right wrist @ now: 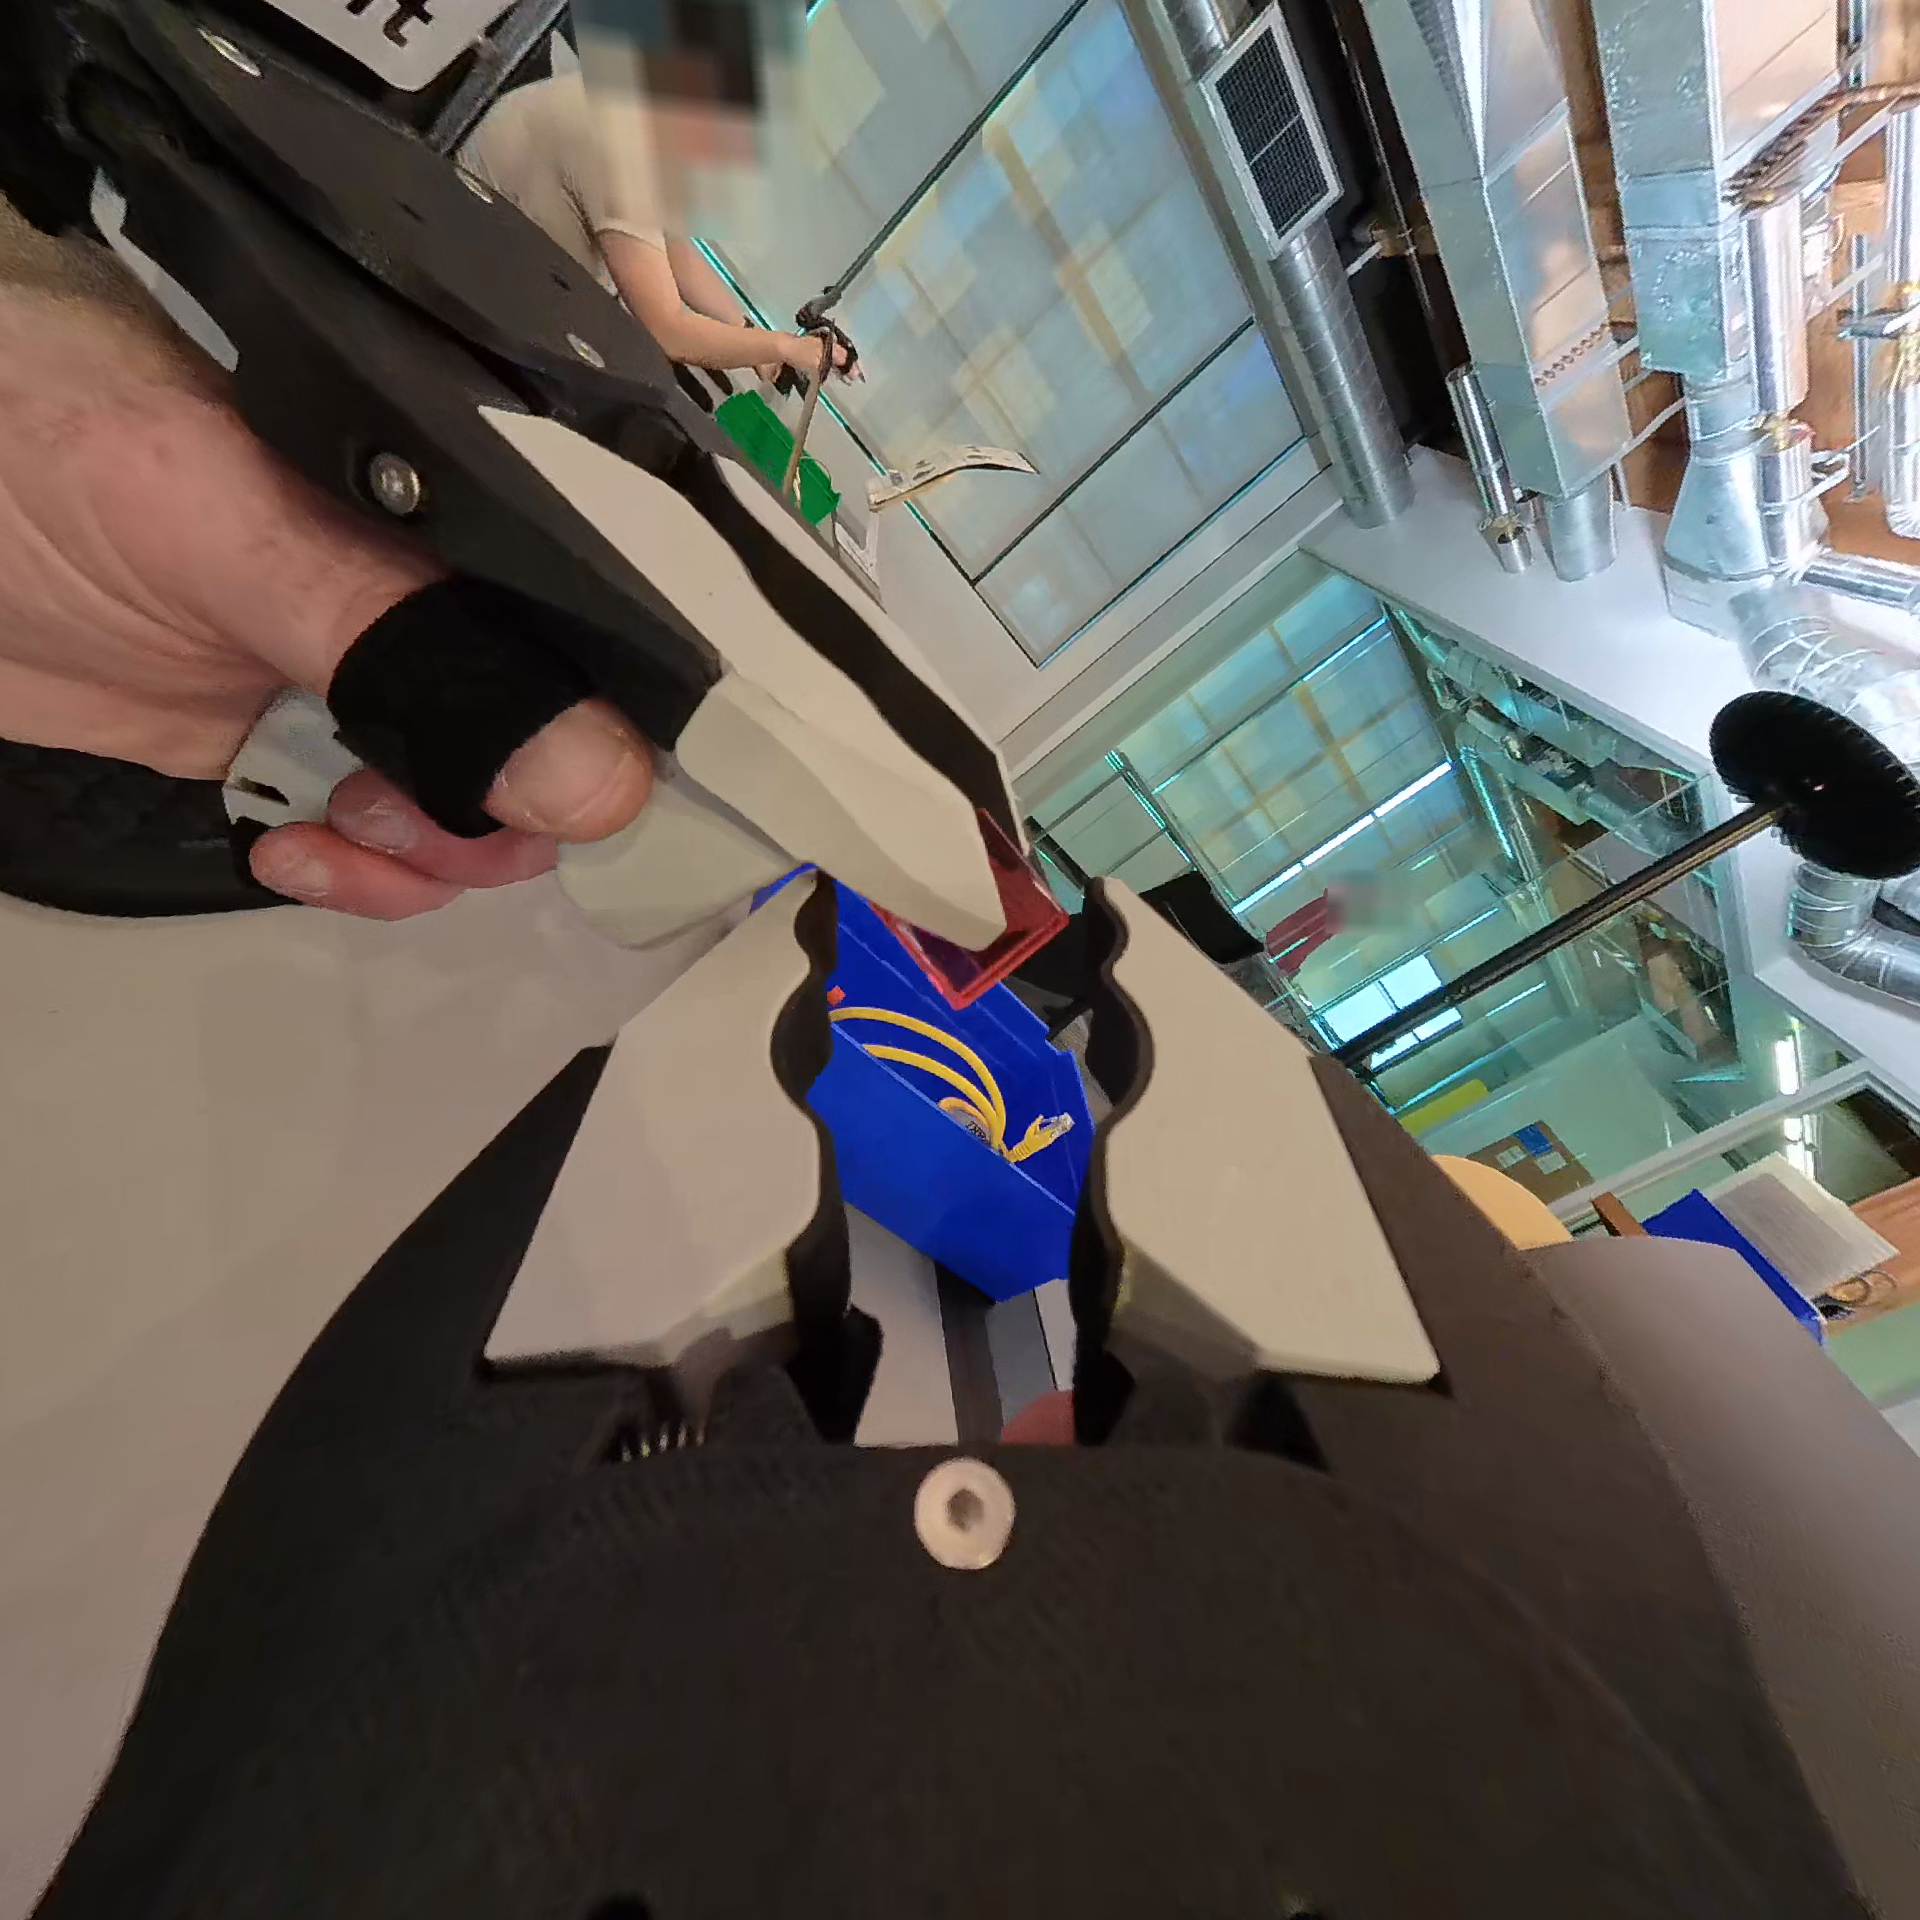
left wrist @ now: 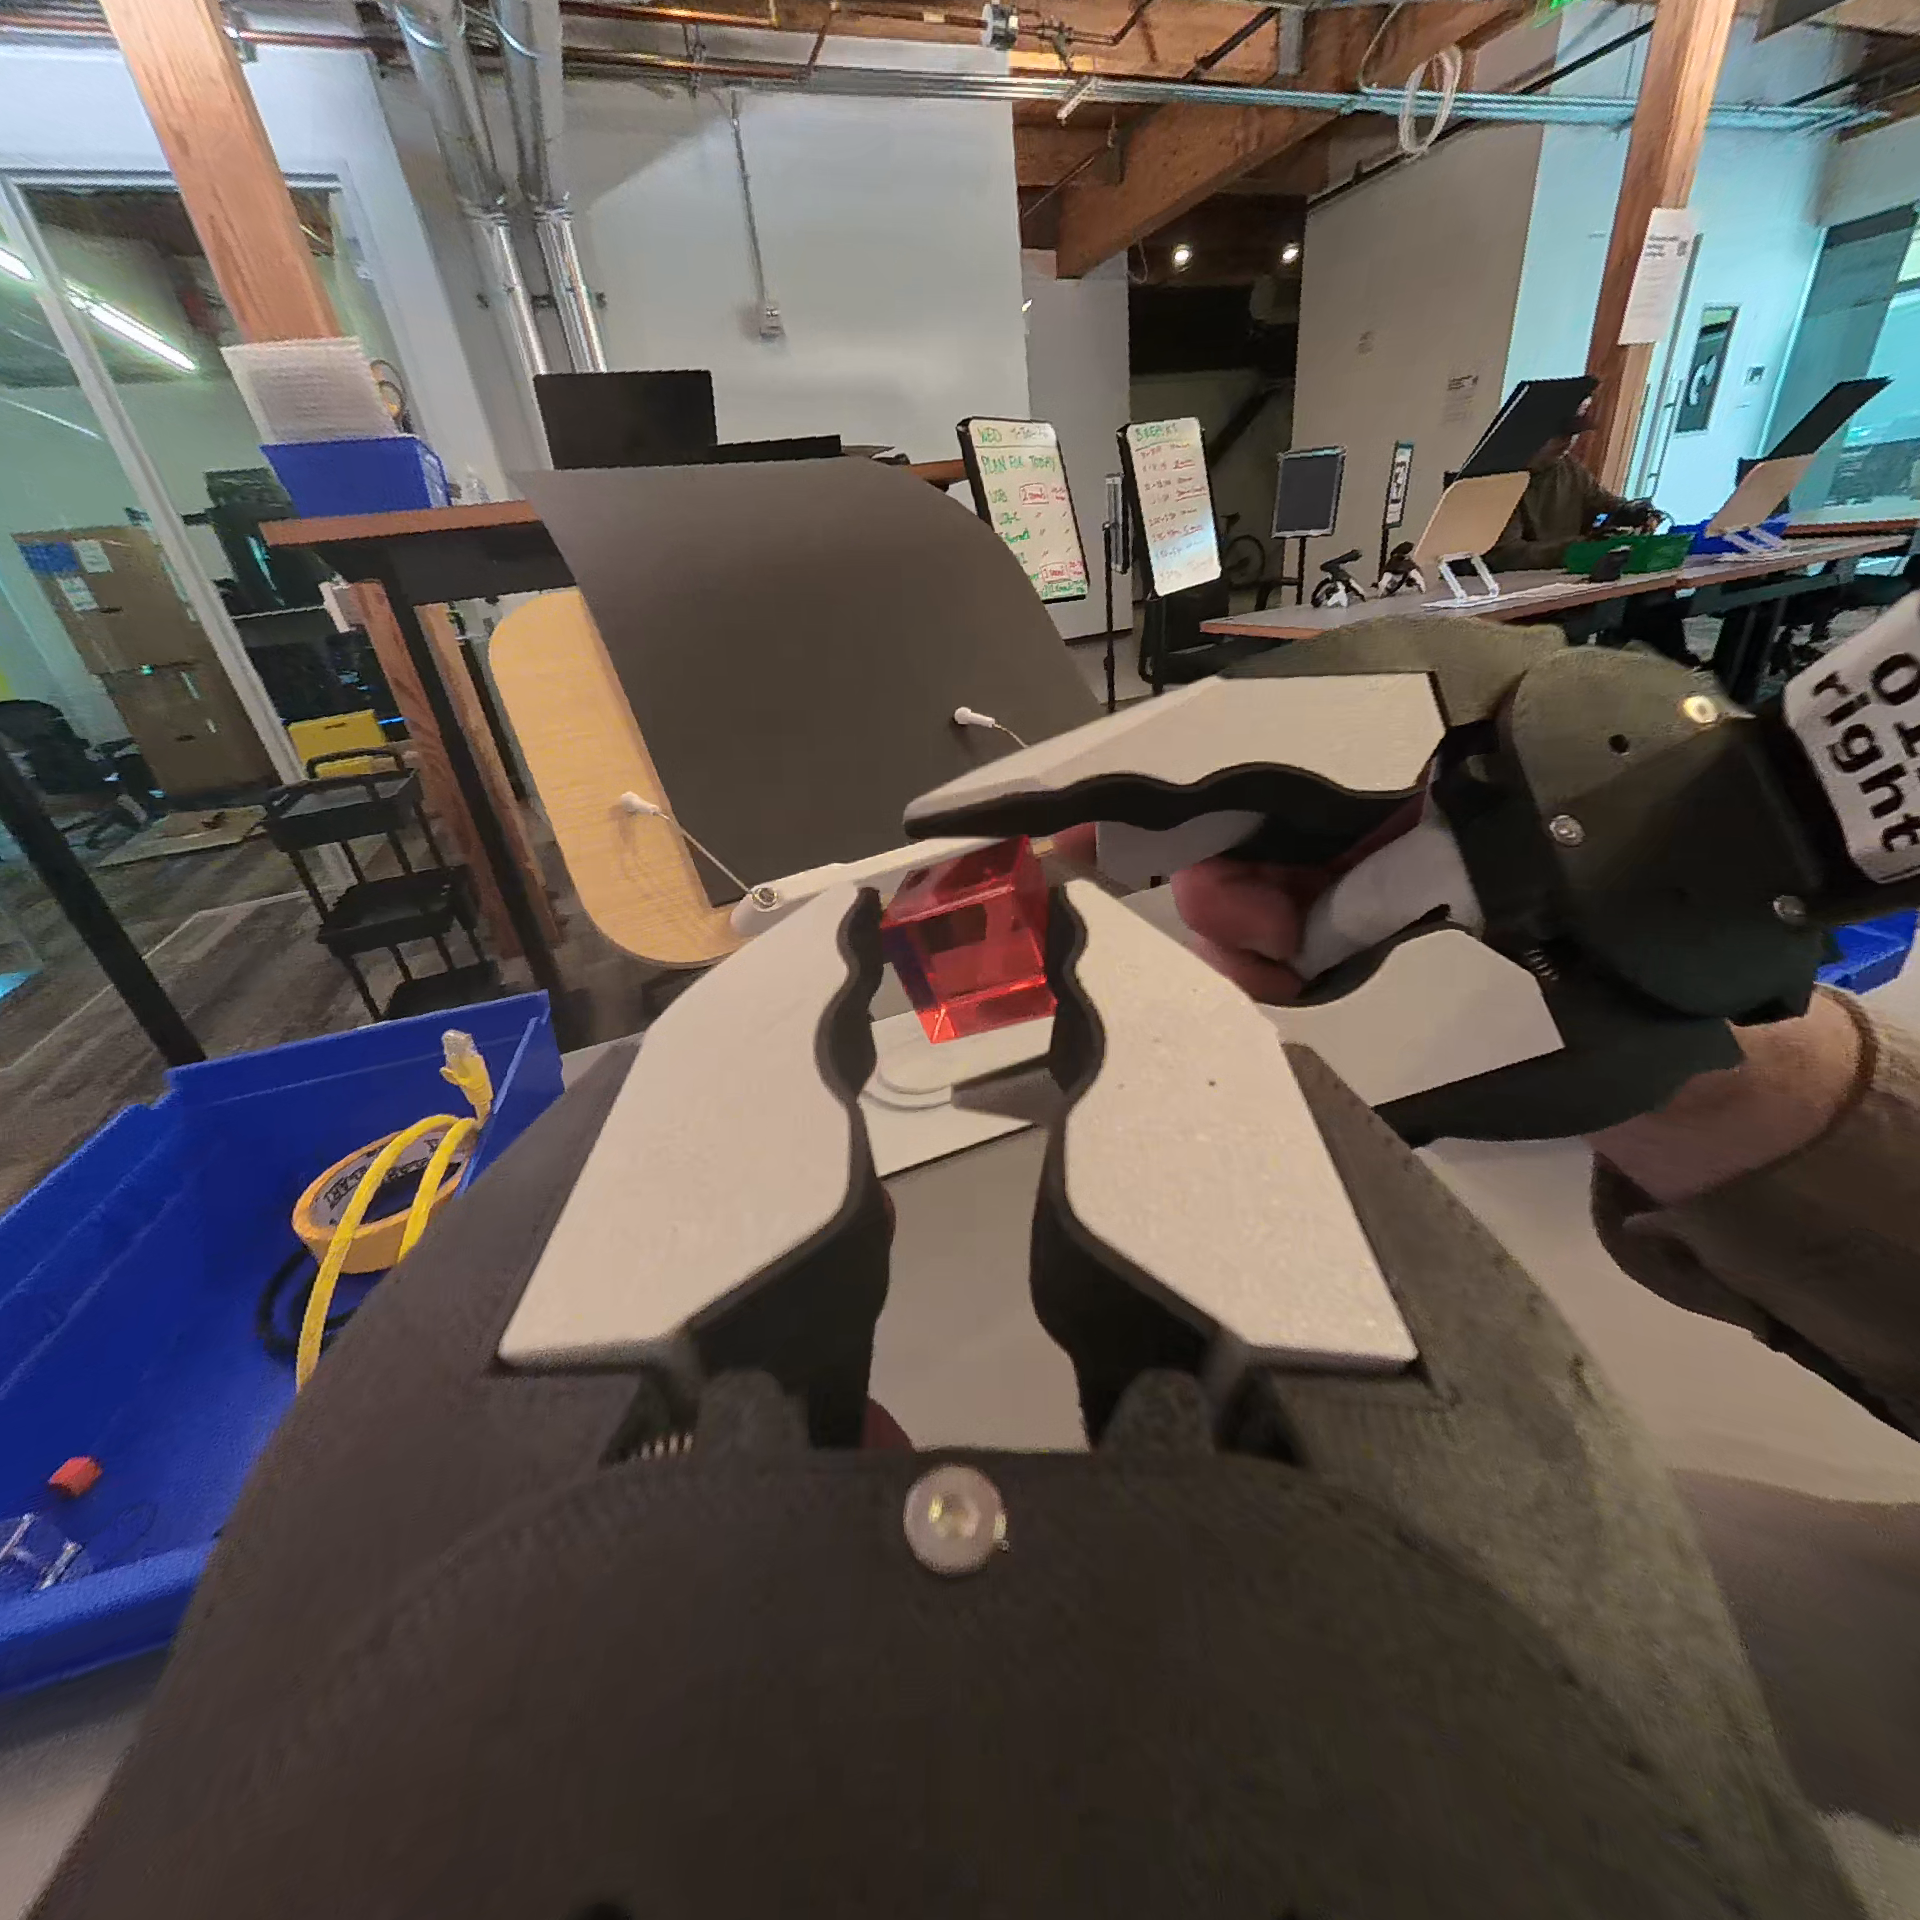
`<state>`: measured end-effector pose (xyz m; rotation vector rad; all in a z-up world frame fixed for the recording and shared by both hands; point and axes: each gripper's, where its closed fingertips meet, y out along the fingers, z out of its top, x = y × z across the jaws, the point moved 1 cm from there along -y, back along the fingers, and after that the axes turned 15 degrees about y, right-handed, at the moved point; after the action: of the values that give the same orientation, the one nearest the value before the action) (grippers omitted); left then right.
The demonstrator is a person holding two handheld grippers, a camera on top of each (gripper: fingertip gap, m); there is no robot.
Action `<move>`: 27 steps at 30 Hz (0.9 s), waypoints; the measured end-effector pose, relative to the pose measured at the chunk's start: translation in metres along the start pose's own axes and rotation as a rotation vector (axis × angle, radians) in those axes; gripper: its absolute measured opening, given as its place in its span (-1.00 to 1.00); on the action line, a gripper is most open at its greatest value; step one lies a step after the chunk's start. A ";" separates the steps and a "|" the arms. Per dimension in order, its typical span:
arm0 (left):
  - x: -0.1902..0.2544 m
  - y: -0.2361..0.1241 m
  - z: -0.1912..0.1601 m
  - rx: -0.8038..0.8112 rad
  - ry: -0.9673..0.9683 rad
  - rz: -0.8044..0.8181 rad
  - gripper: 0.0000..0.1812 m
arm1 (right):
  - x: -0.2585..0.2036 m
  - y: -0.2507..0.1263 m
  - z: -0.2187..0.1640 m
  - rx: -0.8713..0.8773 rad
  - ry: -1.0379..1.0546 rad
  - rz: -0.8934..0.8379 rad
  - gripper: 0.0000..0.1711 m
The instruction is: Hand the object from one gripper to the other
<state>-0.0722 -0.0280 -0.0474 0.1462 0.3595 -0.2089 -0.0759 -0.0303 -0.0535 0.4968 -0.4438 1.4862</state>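
A clear red cube (left wrist: 971, 951) sits between the fingertips of my left gripper (left wrist: 966, 914), which is shut on it and holds it above the white table. My right gripper (left wrist: 925, 956) comes in from the right, turned on its side; its upper finger (left wrist: 1143, 758) lies over the cube and its lower finger passes under it. In the right wrist view the cube (right wrist: 1023, 920) and the left gripper's tips (right wrist: 935, 862) sit between the spread fingers of my right gripper (right wrist: 961, 904), with a gap showing on the cube's left side.
A blue bin (left wrist: 135, 1351) with a yellow cable and a tape roll sits at the left edge of the white table (left wrist: 1558, 1475); it also shows in the right wrist view (right wrist: 935, 1195). Curved black and wood boards (left wrist: 790, 644) stand behind. A black cart (left wrist: 353, 862) is farther left. Left and right tips are no more than a few centimetres apart.
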 end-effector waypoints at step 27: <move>0.001 -0.011 0.018 0.167 -0.668 -0.443 -0.38 | 0.004 -0.032 0.031 0.300 0.129 0.166 -0.60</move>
<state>-0.0676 -0.0421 -0.0319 0.1510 -0.2993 -0.7038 -0.0434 -0.0456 -0.0271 0.6069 -0.1628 1.7457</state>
